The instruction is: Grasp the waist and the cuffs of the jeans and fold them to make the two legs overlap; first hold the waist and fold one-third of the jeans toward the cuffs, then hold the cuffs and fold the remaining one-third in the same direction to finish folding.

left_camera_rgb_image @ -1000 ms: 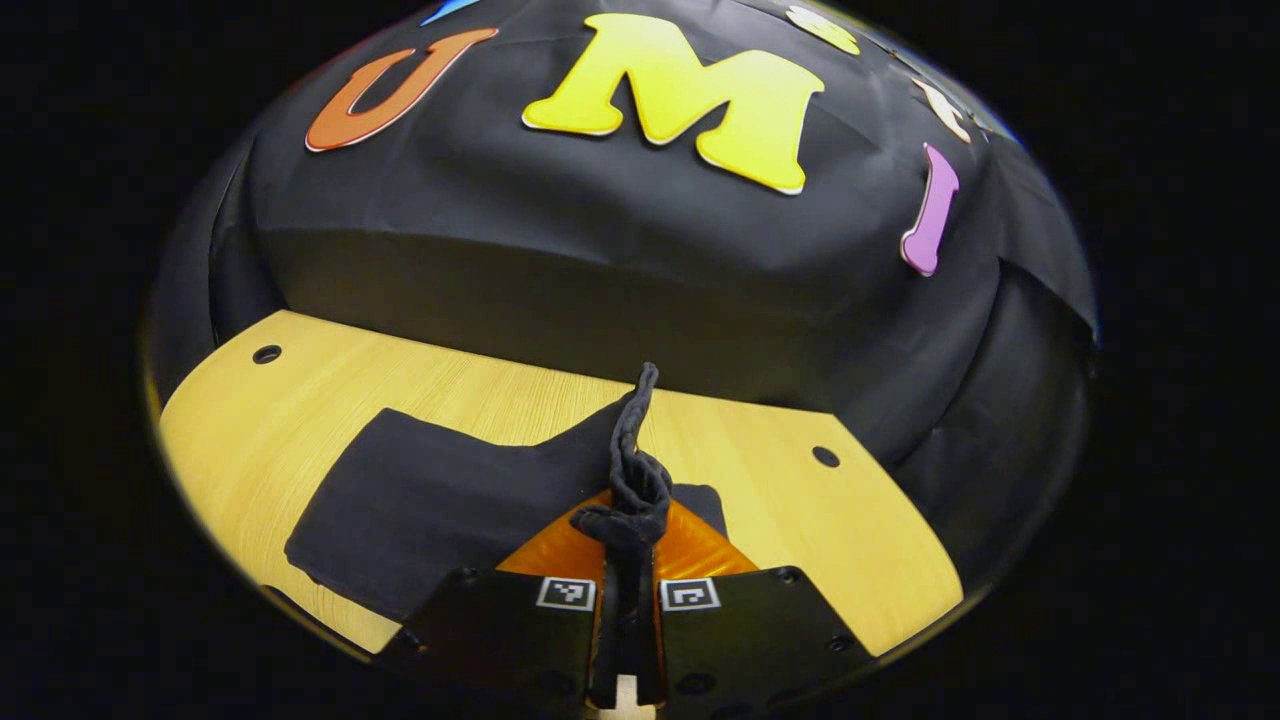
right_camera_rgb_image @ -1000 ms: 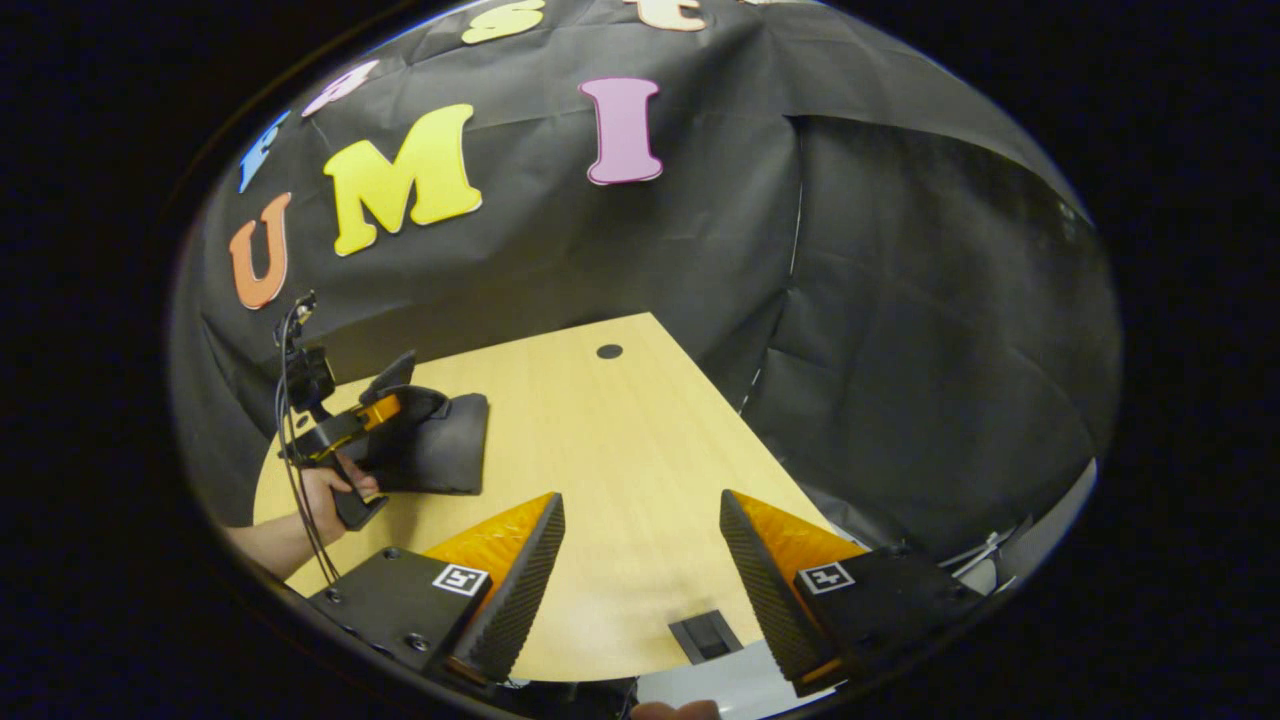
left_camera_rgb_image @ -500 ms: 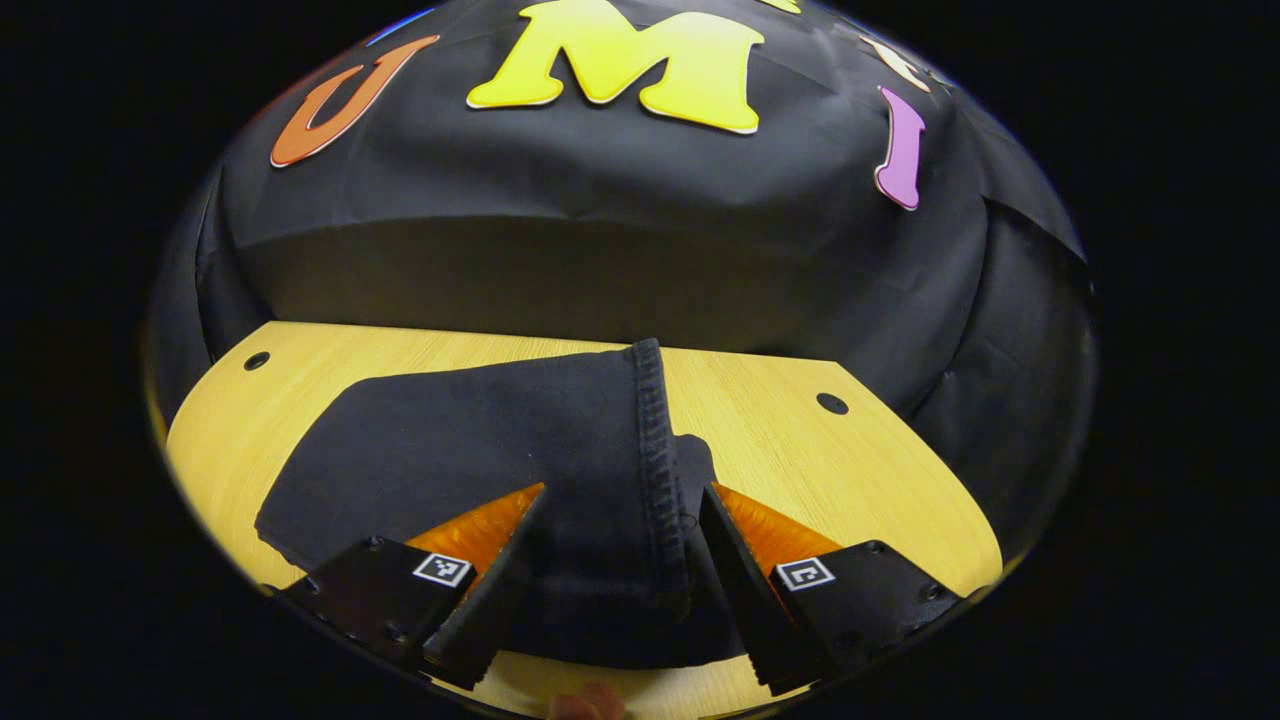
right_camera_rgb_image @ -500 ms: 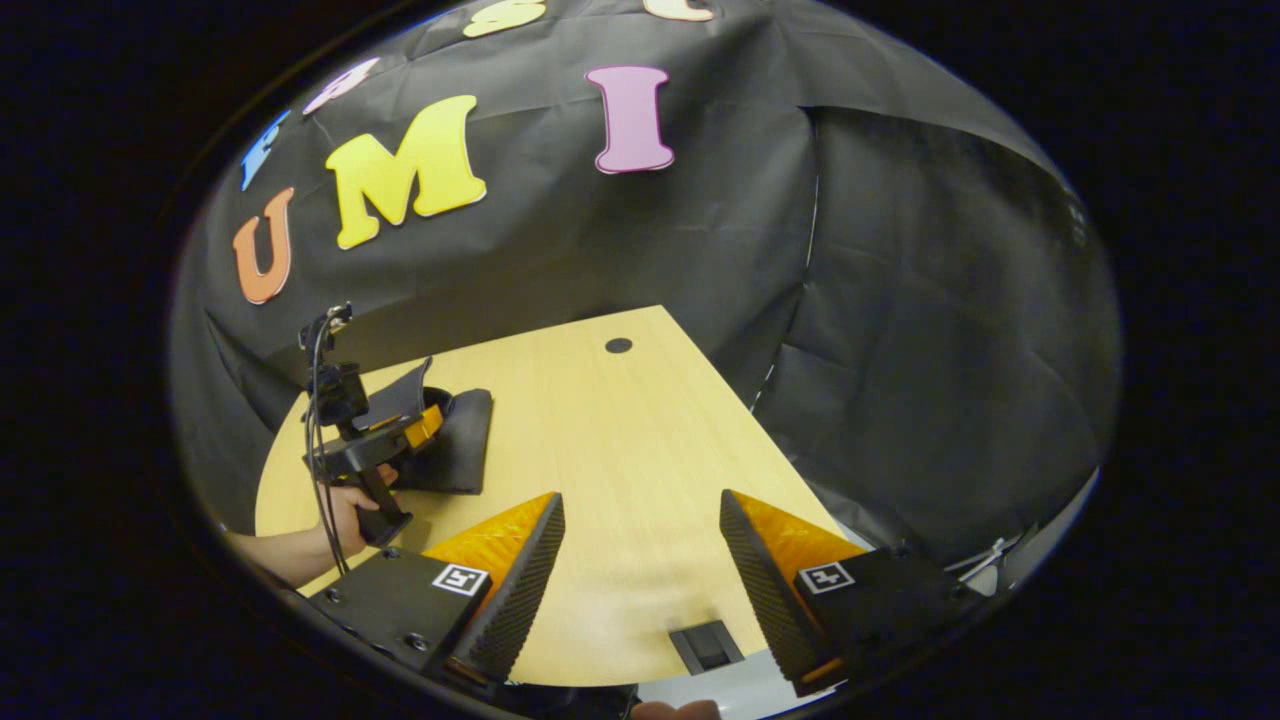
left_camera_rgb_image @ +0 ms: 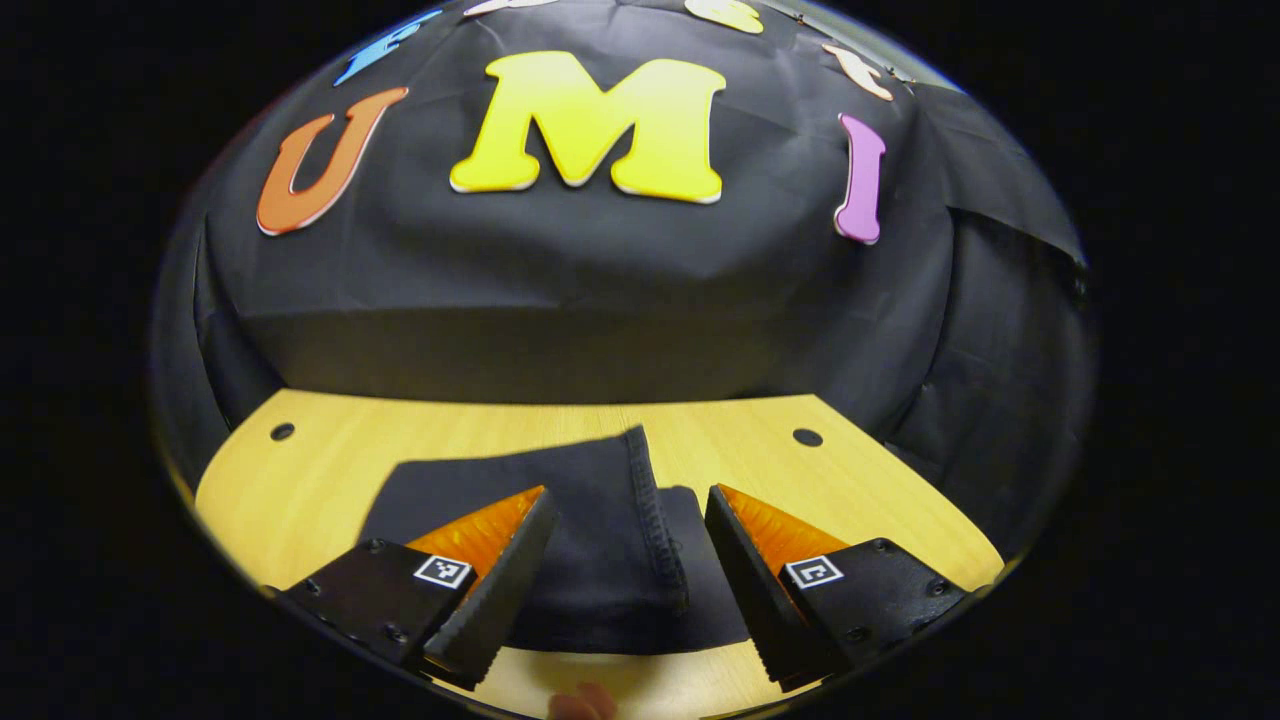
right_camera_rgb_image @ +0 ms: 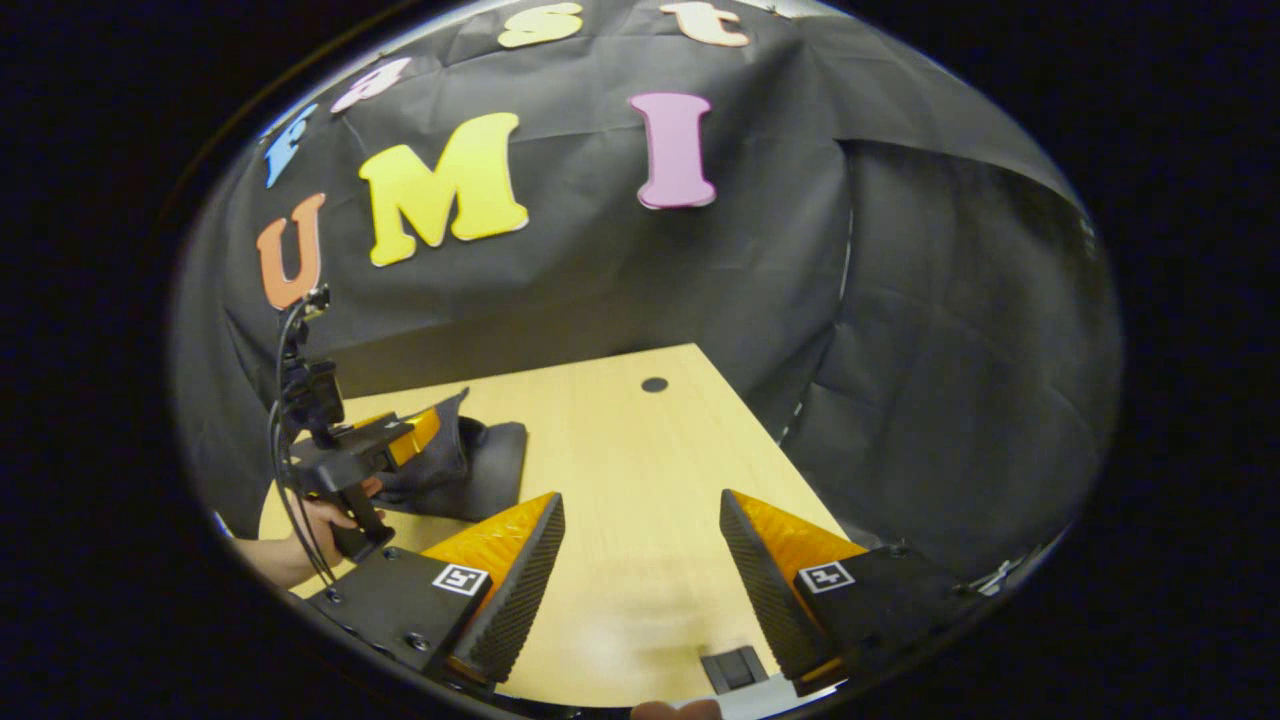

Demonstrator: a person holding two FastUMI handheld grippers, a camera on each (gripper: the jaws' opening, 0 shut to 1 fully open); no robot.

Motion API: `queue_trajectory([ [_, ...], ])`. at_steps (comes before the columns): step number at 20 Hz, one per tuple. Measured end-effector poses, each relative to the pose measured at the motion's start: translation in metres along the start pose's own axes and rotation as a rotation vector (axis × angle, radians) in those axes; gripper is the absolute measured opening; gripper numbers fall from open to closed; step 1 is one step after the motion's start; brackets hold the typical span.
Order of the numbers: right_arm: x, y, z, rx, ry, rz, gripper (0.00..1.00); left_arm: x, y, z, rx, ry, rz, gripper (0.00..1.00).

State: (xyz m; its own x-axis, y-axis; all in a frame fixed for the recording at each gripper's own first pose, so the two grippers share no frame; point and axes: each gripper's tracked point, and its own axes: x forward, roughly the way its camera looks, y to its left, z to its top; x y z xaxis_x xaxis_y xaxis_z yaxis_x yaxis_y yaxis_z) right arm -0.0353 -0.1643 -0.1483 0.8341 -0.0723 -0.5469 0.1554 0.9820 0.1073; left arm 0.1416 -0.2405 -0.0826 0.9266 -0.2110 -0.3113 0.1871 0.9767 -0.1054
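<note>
The dark jeans (left_camera_rgb_image: 600, 560) lie folded in a compact stack on the wooden table (left_camera_rgb_image: 300, 480), a stitched cuff seam (left_camera_rgb_image: 655, 530) running across the top layer. My left gripper (left_camera_rgb_image: 628, 492) hovers open just above the stack, one finger on each side of the seam, gripping nothing. In the right gripper view the jeans (right_camera_rgb_image: 495, 480) sit at the table's left, with the left gripper (right_camera_rgb_image: 400, 445) over them, held by a hand (right_camera_rgb_image: 310, 520). My right gripper (right_camera_rgb_image: 640, 495) is open over bare table (right_camera_rgb_image: 620, 420), well right of the jeans.
Small round holes mark the tabletop (left_camera_rgb_image: 283, 431) (left_camera_rgb_image: 806, 437) (right_camera_rgb_image: 654, 384). A dark recessed fitting (right_camera_rgb_image: 735, 668) sits at the table's near edge. The black cloth wall rises close behind the table's far edge and along its right side.
One second ago my left gripper was shut on the bunched cuff; it opened and the cuff dropped flat onto the stack. It has since drawn back slightly. The right gripper stayed open, barely moving.
</note>
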Motion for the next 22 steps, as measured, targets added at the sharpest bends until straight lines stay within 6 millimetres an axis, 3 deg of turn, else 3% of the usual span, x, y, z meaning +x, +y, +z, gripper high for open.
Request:
queue_trajectory([
  [6,-0.007,0.11,0.078,-0.103,-0.216,0.156,0.95,-0.091,0.073,0.119,0.019,-0.201,0.106,0.97],
  [8,-0.015,0.144,0.094,-0.111,-0.272,0.199,0.94,-0.122,0.092,0.148,0.036,-0.25,0.137,1.0],
  [9,-0.019,0.16,0.101,-0.119,-0.296,0.217,0.96,-0.14,0.1,0.158,0.037,-0.263,0.151,0.97],
  [13,-0.043,0.205,0.128,-0.146,-0.409,0.235,0.94,-0.195,0.127,0.17,0.002,-0.304,0.18,0.97],
  [16,-0.058,0.221,0.131,-0.127,-0.451,0.226,0.94,-0.224,0.14,0.168,0.024,-0.313,0.201,0.97],
  [18,-0.065,0.228,0.13,-0.139,-0.472,0.211,0.94,-0.241,0.144,0.166,0.022,-0.325,0.207,0.97],
  [22,-0.075,0.227,0.129,-0.161,-0.52,0.157,0.94,-0.258,0.153,0.147,0.002,-0.314,0.236,0.97],
])
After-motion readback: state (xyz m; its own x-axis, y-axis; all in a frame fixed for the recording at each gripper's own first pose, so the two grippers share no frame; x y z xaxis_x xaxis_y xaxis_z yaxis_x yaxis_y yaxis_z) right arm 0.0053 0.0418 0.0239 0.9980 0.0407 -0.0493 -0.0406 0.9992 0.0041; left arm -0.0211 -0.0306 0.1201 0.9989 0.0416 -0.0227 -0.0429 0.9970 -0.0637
